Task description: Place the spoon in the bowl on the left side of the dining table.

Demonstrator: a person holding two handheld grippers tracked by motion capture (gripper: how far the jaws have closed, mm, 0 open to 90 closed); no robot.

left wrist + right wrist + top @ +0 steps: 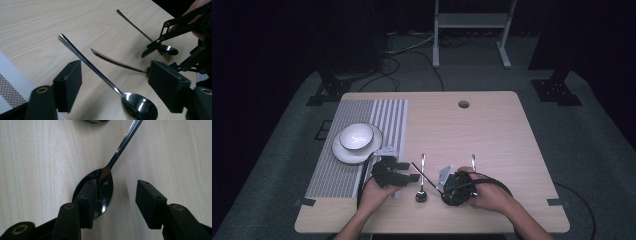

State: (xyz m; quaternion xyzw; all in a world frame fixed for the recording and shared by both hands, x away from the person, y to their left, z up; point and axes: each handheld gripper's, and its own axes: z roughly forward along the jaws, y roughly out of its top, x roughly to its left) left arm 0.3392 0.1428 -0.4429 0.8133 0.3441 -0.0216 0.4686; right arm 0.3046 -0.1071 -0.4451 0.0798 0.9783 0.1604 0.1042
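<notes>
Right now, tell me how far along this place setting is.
Done: the bowl sits on the plate on the striped mat. In hand: nothing is lifted. The left gripper is open astride one spoon, and the right gripper is open over the second spoon. Both lie flat on the table. Left, I'd guess: gripping them and carrying them to the mat.

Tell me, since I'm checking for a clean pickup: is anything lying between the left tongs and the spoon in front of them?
Nothing visible does. The left tongs are open, and the spoon lies flat on the table with its handle running up between the two jaws. The other utensils lie farther off, toward the right tongs.
</notes>
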